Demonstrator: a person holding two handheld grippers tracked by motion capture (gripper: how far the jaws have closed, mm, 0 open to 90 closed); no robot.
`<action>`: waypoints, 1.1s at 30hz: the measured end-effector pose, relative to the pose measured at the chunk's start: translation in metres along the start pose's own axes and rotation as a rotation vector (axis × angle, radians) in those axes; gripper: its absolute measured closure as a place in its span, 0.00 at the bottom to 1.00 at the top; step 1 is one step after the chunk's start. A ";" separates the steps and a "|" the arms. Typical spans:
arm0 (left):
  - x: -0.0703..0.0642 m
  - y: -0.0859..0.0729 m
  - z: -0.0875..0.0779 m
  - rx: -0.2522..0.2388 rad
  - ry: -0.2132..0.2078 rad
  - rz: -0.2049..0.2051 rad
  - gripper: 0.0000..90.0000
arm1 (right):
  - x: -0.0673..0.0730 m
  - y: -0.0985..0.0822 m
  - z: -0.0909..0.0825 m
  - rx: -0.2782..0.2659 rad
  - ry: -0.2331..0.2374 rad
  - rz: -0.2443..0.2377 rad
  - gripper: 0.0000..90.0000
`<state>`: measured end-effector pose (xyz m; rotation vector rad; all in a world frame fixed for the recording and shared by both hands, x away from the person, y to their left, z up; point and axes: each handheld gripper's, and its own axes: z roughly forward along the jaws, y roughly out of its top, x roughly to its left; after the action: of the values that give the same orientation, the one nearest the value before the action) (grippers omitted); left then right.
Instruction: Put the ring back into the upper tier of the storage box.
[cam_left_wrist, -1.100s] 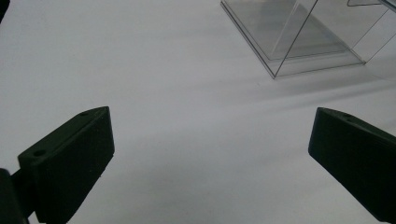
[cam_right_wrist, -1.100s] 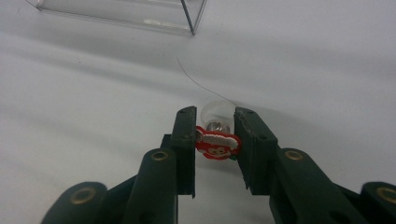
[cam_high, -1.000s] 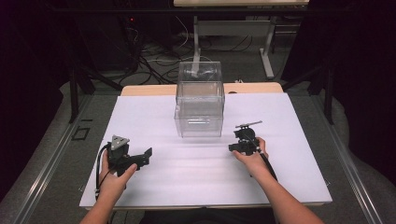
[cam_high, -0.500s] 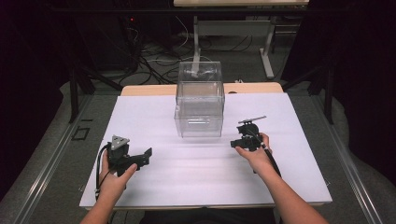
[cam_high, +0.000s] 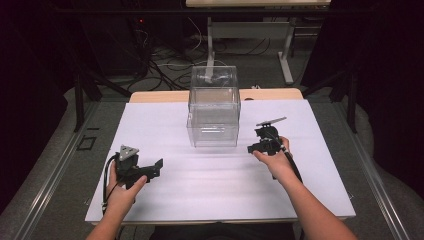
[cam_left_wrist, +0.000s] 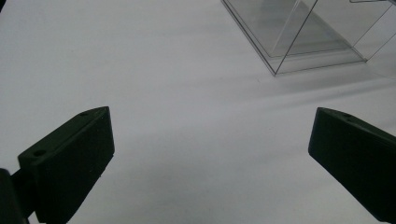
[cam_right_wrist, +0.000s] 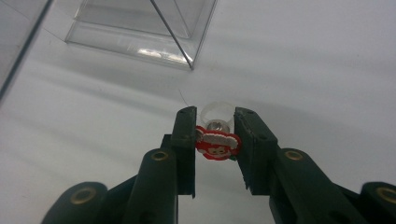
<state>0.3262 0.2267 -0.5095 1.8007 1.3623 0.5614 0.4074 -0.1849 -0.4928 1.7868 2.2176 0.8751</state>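
You are working in what looks like a lab or test room set up for recording. The table (cam_high: 150, 125) in front of you is covered with a plain white sheet and holds just 1 clear plastic box (cam_high: 214, 112). Around it the room is dark, with black curtains (cam_high: 385, 75) at the sides. On the grey floor behind, loose cables (cam_high: 170, 65) run in tangles past the metal legs of another desk (cam_high: 285, 50), and a small red light (cam_high: 142, 21) glows on dark equipment.
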 end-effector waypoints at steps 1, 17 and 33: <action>0.000 0.000 0.000 0.001 0.000 0.001 0.01 | 0.000 0.002 -0.001 0.004 -0.001 -0.002 0.78; 0.000 0.000 0.000 0.001 -0.001 0.000 0.01 | 0.011 0.036 -0.025 0.001 -0.035 -0.060 0.78; 0.000 0.000 0.001 -0.001 -0.001 -0.002 0.01 | 0.021 0.060 -0.055 -0.016 -0.024 -0.106 0.78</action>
<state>0.3269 0.2262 -0.5102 1.7984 1.3633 0.5594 0.4262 -0.1767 -0.4116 1.6471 2.2602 0.8427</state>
